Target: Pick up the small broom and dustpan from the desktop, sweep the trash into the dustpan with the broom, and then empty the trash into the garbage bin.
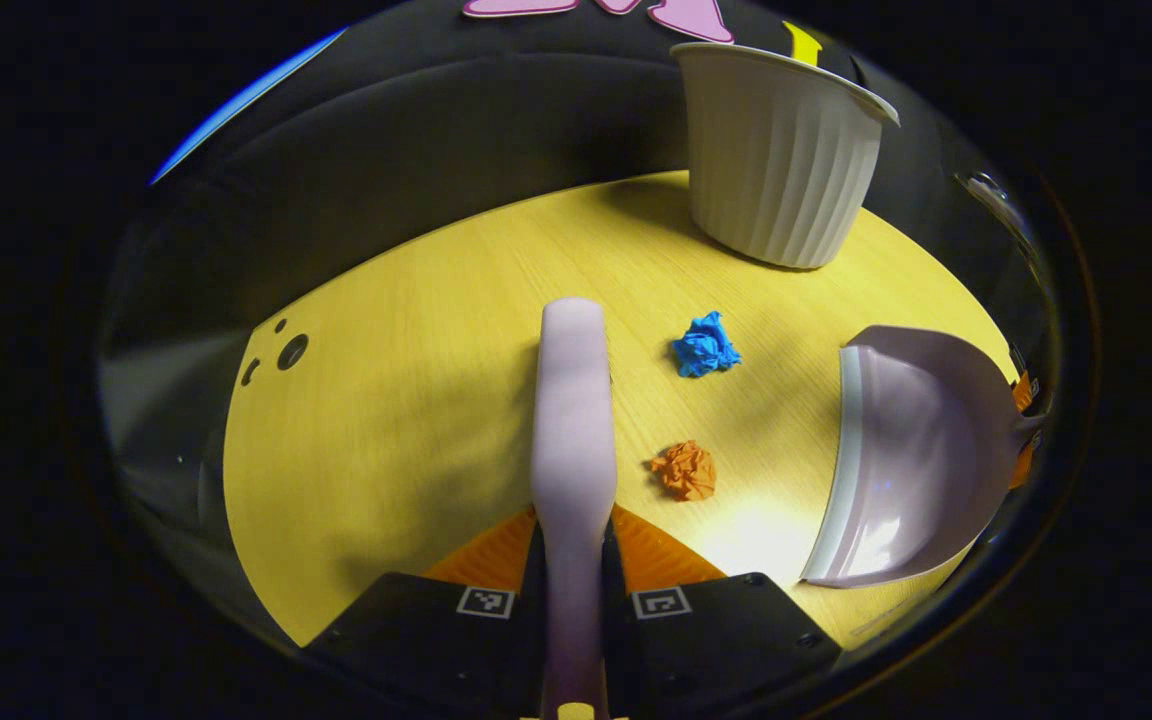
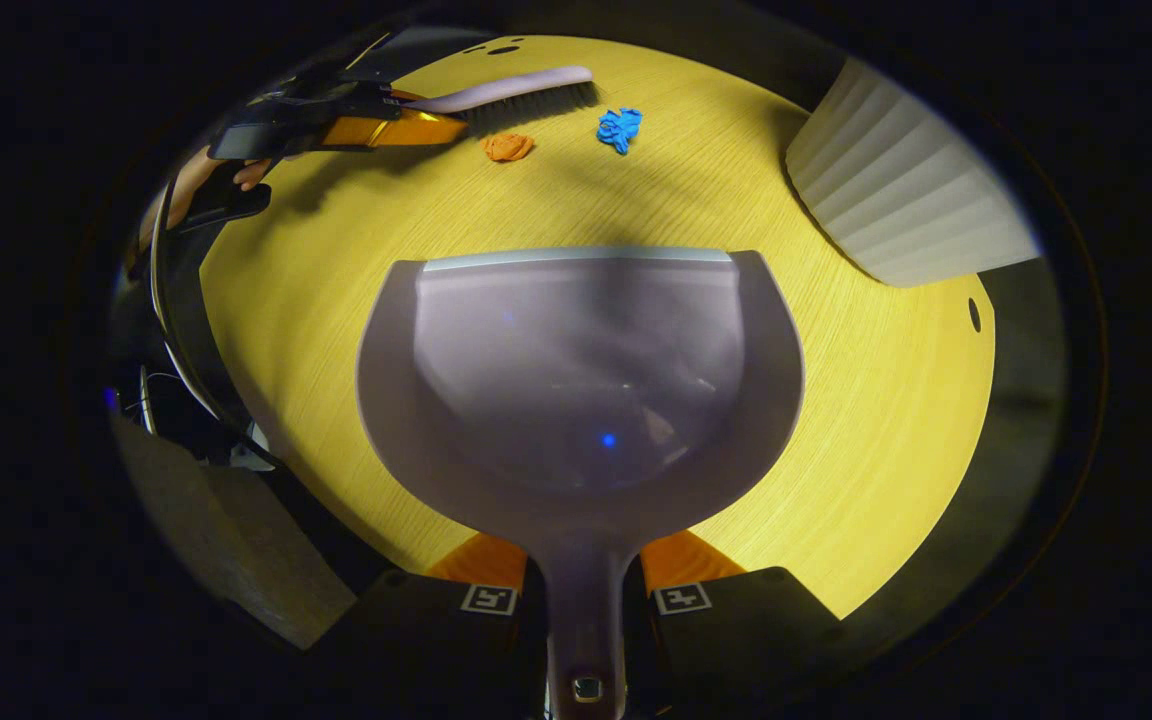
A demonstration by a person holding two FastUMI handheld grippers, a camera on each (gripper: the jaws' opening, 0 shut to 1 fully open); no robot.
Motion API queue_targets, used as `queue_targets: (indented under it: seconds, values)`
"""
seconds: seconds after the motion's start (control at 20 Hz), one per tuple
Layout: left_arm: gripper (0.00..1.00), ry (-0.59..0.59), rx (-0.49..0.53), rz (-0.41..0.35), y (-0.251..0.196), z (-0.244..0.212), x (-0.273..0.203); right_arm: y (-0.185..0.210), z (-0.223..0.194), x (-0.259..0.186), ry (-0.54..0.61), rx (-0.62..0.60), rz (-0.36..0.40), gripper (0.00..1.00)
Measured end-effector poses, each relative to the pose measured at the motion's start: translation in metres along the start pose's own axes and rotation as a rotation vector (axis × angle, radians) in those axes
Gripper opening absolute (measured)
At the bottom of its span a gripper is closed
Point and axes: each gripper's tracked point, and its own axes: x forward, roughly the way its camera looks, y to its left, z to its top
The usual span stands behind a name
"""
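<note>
My left gripper is shut on the handle of the small lilac broom, which points forward over the yellow desktop. An orange paper ball lies just right of the broom, and a blue paper ball sits farther on. My right gripper is shut on the handle of the lilac dustpan, held level with its grey lip forward. In the right gripper view the broom, the orange ball and the blue ball lie beyond the pan's lip, with the left gripper at the far left.
A white ribbed garbage bin stands at the far right of the desktop, also seen in the right gripper view as the bin. Small holes mark the desktop's far left. The desk's edge falls away to a dark floor.
</note>
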Motion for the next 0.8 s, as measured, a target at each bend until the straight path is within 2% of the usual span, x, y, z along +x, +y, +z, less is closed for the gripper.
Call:
queue_targets:
  seconds: [0.3, 0.35, 0.75, 0.8]
  values:
    - [0.29, -0.008, 0.102, -0.136, -0.035, 0.013, 0.001, -0.002, 0.002, 0.001, -0.006, -0.01, 0.006, 0.35]
    - [0.31, -0.007, 0.106, -0.164, -0.043, 0.014, 0.0, -0.002, 0.002, 0.001, -0.005, -0.012, 0.007, 0.35]
    - [0.27, -0.003, 0.107, -0.372, -0.105, 0.003, -0.018, -0.01, 0.0, 0.005, -0.01, -0.028, 0.009, 0.35]
    - [0.31, 0.001, 0.112, -0.394, -0.112, 0.002, -0.021, -0.011, 0.0, 0.006, -0.013, -0.031, 0.008, 0.35]
